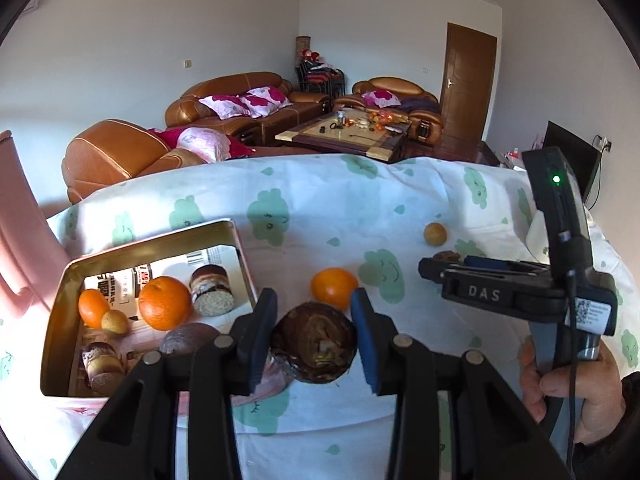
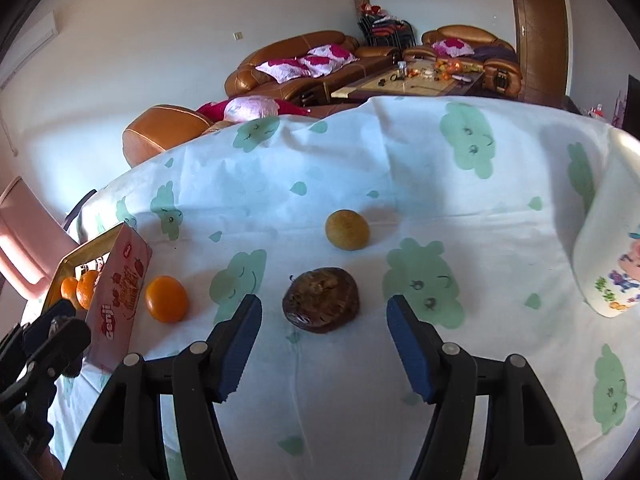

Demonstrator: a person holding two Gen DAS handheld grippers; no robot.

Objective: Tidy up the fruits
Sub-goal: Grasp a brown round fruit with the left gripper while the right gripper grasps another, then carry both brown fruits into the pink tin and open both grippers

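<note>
My left gripper (image 1: pixel 314 340) is shut on a dark brown fruit (image 1: pixel 314 348), held just right of the gold tin box (image 1: pixel 236 248). The box holds two oranges (image 1: pixel 164 302), a small yellow fruit (image 1: pixel 114 322) and a dark fruit (image 1: pixel 188 338). On the cloth lie an orange (image 1: pixel 334 288), a yellow-brown fruit (image 1: pixel 435 234) and, in front of my right gripper (image 2: pixel 324 340), another dark brown fruit (image 2: pixel 321 306). The right gripper is open and empty, its fingers either side of that fruit and short of it. The orange (image 2: pixel 166 298) and yellow fruit (image 2: pixel 347 229) also show there.
A white cloth with green clouds (image 2: pixel 360 168) covers the table. The box's pink lid wall (image 2: pixel 120 300) stands at the left. A white printed bowl or bag (image 2: pixel 608 260) sits at the right edge. Sofas and a coffee table stand beyond the table's far edge.
</note>
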